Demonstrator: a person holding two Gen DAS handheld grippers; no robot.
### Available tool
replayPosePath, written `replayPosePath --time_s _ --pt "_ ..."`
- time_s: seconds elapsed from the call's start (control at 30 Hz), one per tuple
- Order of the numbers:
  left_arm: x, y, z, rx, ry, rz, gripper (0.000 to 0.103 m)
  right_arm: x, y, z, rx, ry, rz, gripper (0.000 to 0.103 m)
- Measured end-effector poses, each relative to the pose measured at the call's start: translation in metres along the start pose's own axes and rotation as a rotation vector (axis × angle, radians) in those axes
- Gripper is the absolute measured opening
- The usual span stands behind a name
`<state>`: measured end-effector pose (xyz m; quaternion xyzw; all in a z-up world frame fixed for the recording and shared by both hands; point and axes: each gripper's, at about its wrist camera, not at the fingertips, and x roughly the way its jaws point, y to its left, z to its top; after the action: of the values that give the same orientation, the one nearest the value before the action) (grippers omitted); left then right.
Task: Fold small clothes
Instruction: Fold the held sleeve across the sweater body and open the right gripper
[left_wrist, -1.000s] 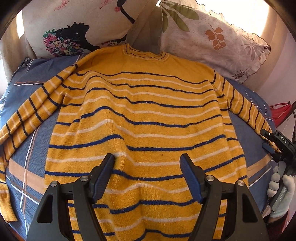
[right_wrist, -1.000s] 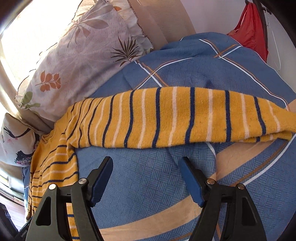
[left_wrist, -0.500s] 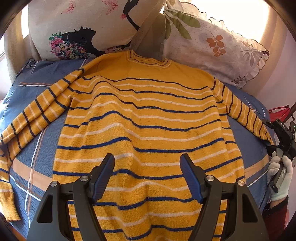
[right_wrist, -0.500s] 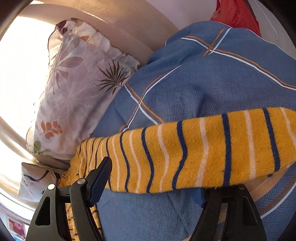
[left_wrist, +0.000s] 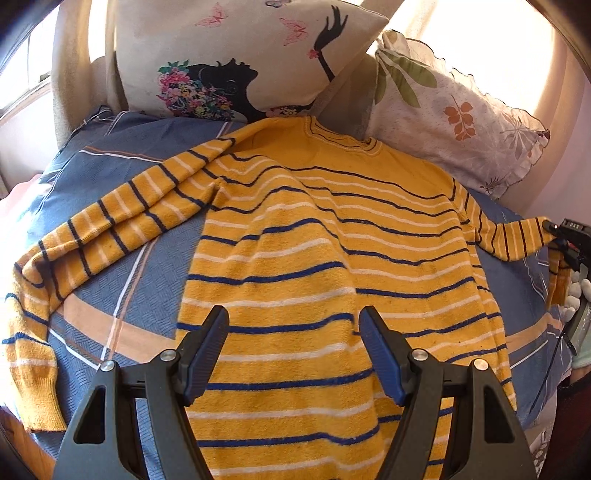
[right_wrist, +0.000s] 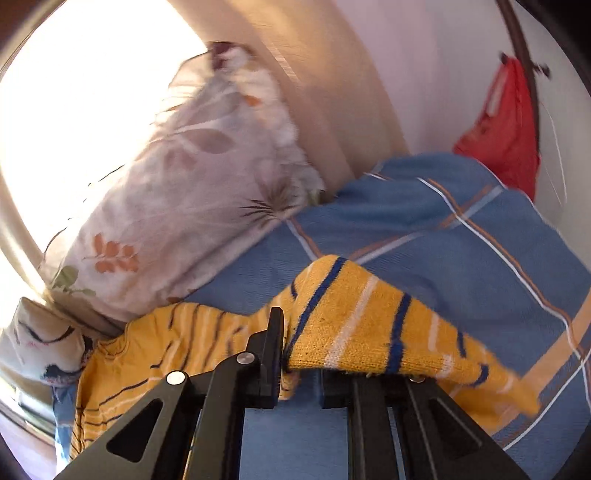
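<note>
A yellow sweater (left_wrist: 332, 258) with blue and white stripes lies spread flat, collar toward the pillows, on a bed covered with a blue plaid blanket (left_wrist: 122, 295). The left tongs (left_wrist: 293, 354) hover over the lower half of the sweater's body with their blue-padded fingers (left_wrist: 205, 350) wide apart and nothing between them; striped cloth fills the gap and runs on beneath the frame. One sleeve (left_wrist: 110, 232) stretches away to the left side of that view across the blanket, its cuff hanging near the bed's edge. The other sleeve (right_wrist: 369, 325) is lifted off the blanket at the far side, and the right tongs (right_wrist: 291, 354) are clamped shut on it: in the right wrist view the knit is bunched between the closed fingers and drapes over the right-hand one, its loose end trailing down toward the blanket. From the left wrist view those same tongs (left_wrist: 565, 236) show at the edge, with the raised sleeve pulled taut from the shoulder. A butterfly-print pillow (left_wrist: 236, 62) and a leaf-print pillow (left_wrist: 454, 118) lean behind the collar, and a red bag (right_wrist: 506, 136) hangs by the wall.
</note>
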<state>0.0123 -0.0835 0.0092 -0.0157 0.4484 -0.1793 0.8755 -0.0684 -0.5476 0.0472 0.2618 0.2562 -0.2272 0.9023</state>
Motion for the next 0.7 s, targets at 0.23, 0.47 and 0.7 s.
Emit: replayPosePath --time_s 0.23,0.47,0.7 --pt "-0.024 0.041 -0.007 -0.071 -0.045 0.054 0.072 0.029 0.194 -0.059 -0.474 0.120 0.221 0.015" --pt "-0.042 0.091 -0.012 -0.179 -0.072 0.142 0.072 0.064 0.295 -0.185 -0.867 0.390 0.416 0.043" --pt "-0.034 0.095 0.004 -0.178 -0.075 0.097 0.072 0.028 0.259 -0.165 -0.770 0.349 0.509 0.061"
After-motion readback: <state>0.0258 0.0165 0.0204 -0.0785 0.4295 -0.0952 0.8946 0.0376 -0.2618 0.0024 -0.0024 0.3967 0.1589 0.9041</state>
